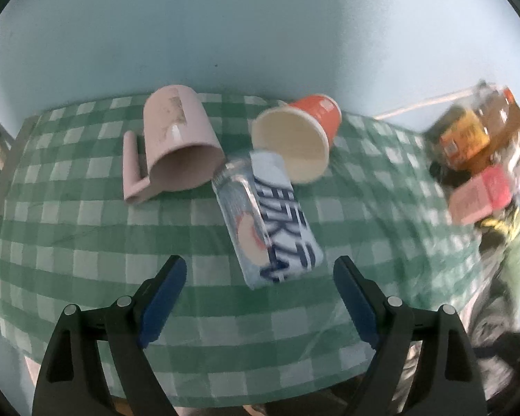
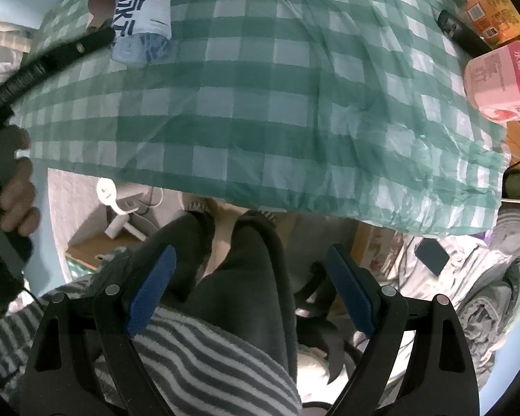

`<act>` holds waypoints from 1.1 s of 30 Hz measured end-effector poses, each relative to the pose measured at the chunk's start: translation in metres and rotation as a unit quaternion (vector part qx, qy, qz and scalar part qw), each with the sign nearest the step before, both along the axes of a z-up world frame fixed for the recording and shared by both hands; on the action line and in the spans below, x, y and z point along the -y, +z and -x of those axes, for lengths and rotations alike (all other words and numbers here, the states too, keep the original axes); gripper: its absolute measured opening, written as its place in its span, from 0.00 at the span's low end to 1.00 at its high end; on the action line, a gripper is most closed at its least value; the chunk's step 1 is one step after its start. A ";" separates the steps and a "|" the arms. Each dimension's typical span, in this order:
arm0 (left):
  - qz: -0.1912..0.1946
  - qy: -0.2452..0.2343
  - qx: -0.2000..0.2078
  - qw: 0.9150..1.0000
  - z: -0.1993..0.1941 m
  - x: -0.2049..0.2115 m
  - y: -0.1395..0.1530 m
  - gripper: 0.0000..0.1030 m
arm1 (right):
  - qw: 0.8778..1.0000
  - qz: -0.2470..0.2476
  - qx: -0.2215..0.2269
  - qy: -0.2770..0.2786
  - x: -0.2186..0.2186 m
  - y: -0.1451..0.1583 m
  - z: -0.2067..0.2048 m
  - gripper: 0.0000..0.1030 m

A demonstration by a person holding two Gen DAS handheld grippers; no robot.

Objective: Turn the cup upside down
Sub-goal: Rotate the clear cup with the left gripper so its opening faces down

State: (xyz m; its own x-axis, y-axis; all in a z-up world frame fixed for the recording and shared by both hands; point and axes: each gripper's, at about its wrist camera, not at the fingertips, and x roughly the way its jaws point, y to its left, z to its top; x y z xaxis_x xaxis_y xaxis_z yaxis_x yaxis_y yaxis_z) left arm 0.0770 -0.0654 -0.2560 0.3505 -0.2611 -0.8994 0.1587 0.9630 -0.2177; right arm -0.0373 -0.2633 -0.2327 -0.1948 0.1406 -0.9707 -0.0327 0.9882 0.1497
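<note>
Beyond the bottle (image 1: 270, 222), which lies on its side on the green checked tablecloth (image 1: 86, 242), we find two candidate cups: the orange paper cup (image 1: 298, 138) resting at the bottle's far end on its right, and the pink mug (image 1: 176, 142) at the same end on its left. We judge the orange paper cup to be the likelier task object, although the task sentence does not settle this. It lies tipped, its open mouth turned toward the left gripper (image 1: 260, 277) and its base pointing away, so its long axis runs roughly along the approach line. It appears to touch or overlap the bottle's cap end; we cannot tell which. The left gripper hovers at the bottle's near end, jaws spread wide and holding nothing. The right gripper (image 2: 249, 270) is also wide open and empty, held off the near table edge over the operator's lap, well apart from the bottle. We therefore judge the left gripper the nearer, reaching forward and slightly right past the bottle.
</note>
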 end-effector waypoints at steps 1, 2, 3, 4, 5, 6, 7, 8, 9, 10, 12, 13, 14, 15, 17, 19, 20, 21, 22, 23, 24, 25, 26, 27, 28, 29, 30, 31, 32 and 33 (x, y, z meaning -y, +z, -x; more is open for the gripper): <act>0.007 0.002 -0.020 1.000 -0.011 0.000 0.000 0.87 | 1.000 -0.001 0.001 -0.002 0.001 0.000 0.000 0.86; 0.009 0.005 -0.040 0.999 -0.020 0.000 0.000 0.87 | 1.000 -0.002 0.002 -0.005 0.001 0.001 0.000 0.86; 0.019 0.007 -0.071 0.997 -0.034 0.001 -0.003 0.87 | 1.000 -0.003 0.003 -0.008 0.002 0.001 0.000 0.86; 0.022 0.007 -0.091 0.996 -0.043 0.002 -0.005 0.87 | 1.000 -0.004 0.005 -0.011 0.004 0.001 0.000 0.86; 0.023 0.008 -0.108 0.994 -0.053 0.003 -0.007 0.87 | 1.000 -0.006 0.006 -0.016 0.006 0.001 0.000 0.86; 0.022 0.009 -0.125 0.992 -0.065 0.005 -0.010 0.87 | 1.000 -0.007 0.007 -0.020 0.008 0.001 0.001 0.86; 0.016 0.009 -0.135 0.991 -0.073 0.006 -0.011 0.87 | 1.000 -0.009 0.006 -0.026 0.011 0.001 0.001 0.86; 0.011 0.008 -0.145 0.989 -0.081 0.008 -0.013 0.87 | 0.999 -0.010 0.005 -0.031 0.014 0.000 0.002 0.86; 0.002 0.007 -0.163 0.987 -0.092 0.012 -0.018 0.87 | 0.999 -0.012 0.003 -0.038 0.017 -0.002 0.002 0.86; -0.007 0.007 -0.175 0.984 -0.099 0.015 -0.022 0.87 | 0.999 -0.013 0.002 -0.042 0.019 -0.002 0.003 0.86; -0.023 0.010 -0.202 0.979 -0.113 0.019 -0.032 0.87 | 0.998 -0.017 -0.002 -0.054 0.025 -0.005 0.003 0.86; -0.026 0.011 -0.208 0.978 -0.117 0.021 -0.036 0.87 | 0.998 -0.019 -0.003 -0.061 0.028 -0.005 0.003 0.86; -0.029 0.011 -0.213 0.977 -0.121 0.022 -0.038 0.87 | 0.998 -0.020 -0.003 -0.064 0.029 -0.005 0.003 0.86; -0.036 0.009 -0.219 0.975 -0.125 0.025 -0.042 0.87 | 0.998 -0.021 -0.002 -0.067 0.031 -0.006 0.002 0.86; -0.047 0.002 -0.232 0.972 -0.130 0.031 -0.051 0.87 | 0.997 -0.021 -0.002 -0.071 0.032 -0.005 0.002 0.86; -0.054 -0.001 -0.245 0.968 -0.134 0.035 -0.060 0.87 | 0.997 -0.023 -0.002 -0.074 0.033 -0.006 0.002 0.86; -0.057 0.001 -0.254 0.966 -0.135 0.037 -0.066 0.87 | 0.997 -0.024 -0.002 -0.076 0.034 -0.006 0.002 0.86; -0.059 0.003 -0.259 0.964 -0.136 0.037 -0.069 0.87 | 0.997 -0.024 -0.004 -0.079 0.035 -0.007 0.002 0.86; -0.059 0.005 -0.263 0.963 -0.137 0.038 -0.073 0.87 | 0.996 -0.025 -0.005 -0.082 0.037 -0.008 0.002 0.86; -0.059 0.007 -0.267 0.962 -0.138 0.039 -0.077 0.87 | 0.996 -0.025 -0.005 -0.085 0.039 -0.008 0.002 0.86; -0.058 0.007 -0.273 0.960 -0.138 0.039 -0.081 0.86 | 0.996 -0.025 -0.007 -0.087 0.040 -0.009 0.002 0.86; -0.055 0.006 -0.275 0.960 -0.138 0.039 -0.083 0.78 | 0.996 -0.024 -0.007 -0.088 0.040 -0.009 0.002 0.86; -0.053 0.004 -0.276 0.960 -0.137 0.040 -0.084 0.73 | 0.996 -0.025 -0.008 -0.089 0.041 -0.009 0.002 0.86; -0.050 0.003 -0.272 0.961 -0.136 0.040 -0.083 0.73 | 0.996 -0.025 -0.009 -0.090 0.041 -0.010 0.002 0.86; -0.047 0.003 -0.265 0.963 -0.135 0.039 -0.080 0.73 | 0.996 -0.025 -0.011 -0.089 0.041 -0.011 0.003 0.86; -0.046 -0.001 -0.251 0.967 -0.132 0.040 -0.074 0.73 | 0.996 -0.025 -0.012 -0.089 0.041 -0.011 0.003 0.86; -0.048 -0.005 -0.242 0.969 -0.131 0.039 -0.069 0.73 | 0.996 -0.025 -0.013 -0.089 0.041 -0.011 0.003 0.86; -0.050 -0.009 -0.222 0.974 -0.126 0.039 -0.060 0.73 | 0.996 -0.026 -0.014 -0.089 0.040 -0.011 0.004 0.86; -0.046 -0.009 -0.200 0.979 -0.121 0.038 -0.050 0.73 | 0.996 -0.026 -0.015 -0.089 0.040 -0.012 0.005 0.86; -0.044 -0.008 -0.180 0.983 -0.115 0.036 -0.041 0.73 | 0.996 -0.025 -0.015 -0.089 0.040 -0.012 0.005 0.86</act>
State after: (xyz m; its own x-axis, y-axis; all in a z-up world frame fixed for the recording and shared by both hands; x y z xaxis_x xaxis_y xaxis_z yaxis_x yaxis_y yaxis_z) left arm 0.1925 -0.1019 -0.2972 0.0023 -0.1797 -0.9837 0.1014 0.9787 -0.1785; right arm -0.0425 -0.3035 -0.2446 -0.1912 0.2244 -0.9556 0.1479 0.9690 0.1979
